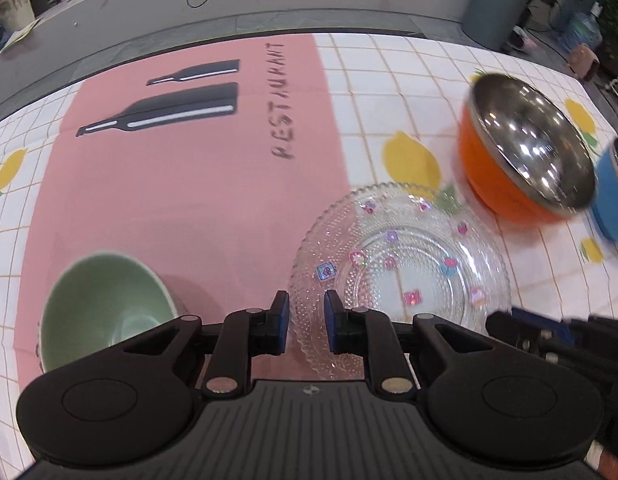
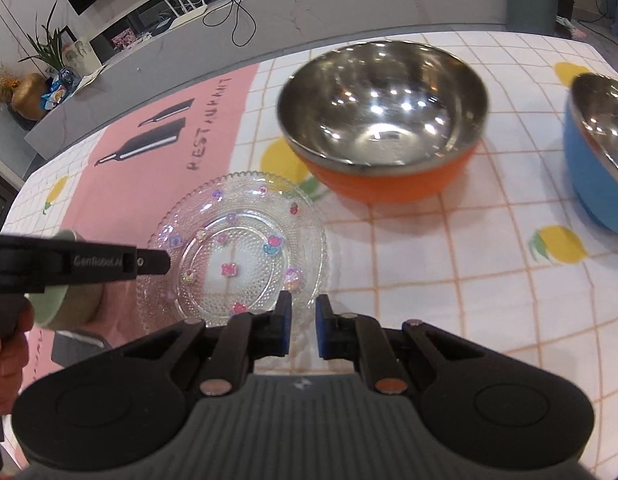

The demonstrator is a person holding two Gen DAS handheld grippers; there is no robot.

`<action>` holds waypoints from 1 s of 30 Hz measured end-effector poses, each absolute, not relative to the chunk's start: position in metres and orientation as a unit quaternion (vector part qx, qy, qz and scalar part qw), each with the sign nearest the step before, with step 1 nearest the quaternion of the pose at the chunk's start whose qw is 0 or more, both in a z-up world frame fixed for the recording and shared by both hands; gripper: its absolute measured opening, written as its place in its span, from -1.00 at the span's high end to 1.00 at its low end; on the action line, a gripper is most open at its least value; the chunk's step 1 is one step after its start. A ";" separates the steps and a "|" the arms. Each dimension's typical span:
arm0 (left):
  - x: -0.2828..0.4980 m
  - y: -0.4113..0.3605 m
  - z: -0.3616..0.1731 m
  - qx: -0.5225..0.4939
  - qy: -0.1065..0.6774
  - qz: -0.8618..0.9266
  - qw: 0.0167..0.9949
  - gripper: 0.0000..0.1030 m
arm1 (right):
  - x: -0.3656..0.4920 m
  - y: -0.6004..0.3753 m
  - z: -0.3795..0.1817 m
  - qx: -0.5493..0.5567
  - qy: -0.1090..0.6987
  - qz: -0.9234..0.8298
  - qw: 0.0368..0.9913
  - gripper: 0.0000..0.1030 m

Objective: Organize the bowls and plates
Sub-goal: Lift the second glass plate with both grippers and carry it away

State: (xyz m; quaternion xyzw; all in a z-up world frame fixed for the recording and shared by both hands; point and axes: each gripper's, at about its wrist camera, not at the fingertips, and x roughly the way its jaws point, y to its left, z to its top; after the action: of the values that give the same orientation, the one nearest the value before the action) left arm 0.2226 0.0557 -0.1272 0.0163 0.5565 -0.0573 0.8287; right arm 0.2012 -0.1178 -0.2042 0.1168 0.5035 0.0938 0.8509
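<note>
Left tool (image 1: 306, 322) and right tool (image 2: 300, 328): jaws slightly spread, pinching nothing, both over the near rim of the glass plate (image 2: 233, 252) on the bench (image 2: 449, 264). Green bowl (image 1: 105, 312) just left of plate; orange bowl (image 2: 383, 120) behind it, blue bowl (image 2: 601, 152) further right.

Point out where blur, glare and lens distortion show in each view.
Left wrist view: the orange bowl and blue bowl at the right edge are smeared by blur, while the glass plate and green bowl stay sharp; the table edge bows from fisheye distortion. Right wrist view: bright ceiling-light glare dots the orange bowl's steel interior, its rim is softly blurred, and the left gripper looks crisp.
</note>
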 end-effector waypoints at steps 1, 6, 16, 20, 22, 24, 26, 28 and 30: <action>0.219 0.055 -0.128 0.013 0.552 -0.059 0.831 0.60 | 0.199 -0.122 -0.205 0.119 0.503 0.094 0.851 0.80; 0.202 0.067 -0.132 -0.058 0.505 -0.060 0.859 0.25 | 0.198 -0.132 -0.206 0.127 0.503 0.122 0.846 0.48; 0.167 0.091 -0.148 -0.195 0.404 -0.016 0.894 0.22 | 0.209 -0.162 -0.212 0.207 0.475 0.108 0.848 0.37; 0.163 0.095 -0.152 -0.215 0.399 0.004 0.891 0.34 | 0.211 -0.167 -0.219 0.227 0.468 0.107 0.847 0.51; 0.163 0.096 -0.153 -0.221 0.397 0.005 0.891 0.34 | 0.211 -0.169 -0.221 0.234 0.464 0.111 0.847 0.52; 0.164 0.096 -0.153 -0.228 0.397 0.000 0.889 0.34 | 0.210 -0.170 -0.223 0.240 0.458 0.119 0.848 0.52; 0.164 0.093 -0.155 -0.224 0.395 -0.002 0.891 0.37 | 0.209 -0.171 -0.225 0.247 0.453 0.128 0.847 0.52; 0.163 0.090 -0.156 -0.226 0.390 -0.007 0.893 0.40 | 0.208 -0.168 -0.225 0.243 0.450 0.132 0.849 0.52; 0.163 0.087 -0.157 -0.223 0.385 -0.003 0.896 0.41 | 0.208 -0.165 -0.226 0.240 0.449 0.139 0.849 0.52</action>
State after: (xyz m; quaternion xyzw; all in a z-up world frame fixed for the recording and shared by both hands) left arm 0.1625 0.0869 -0.1569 -0.2225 0.3850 -0.0028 0.8957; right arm 0.2083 -0.1653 -0.2256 0.2403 0.4489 0.1390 0.8494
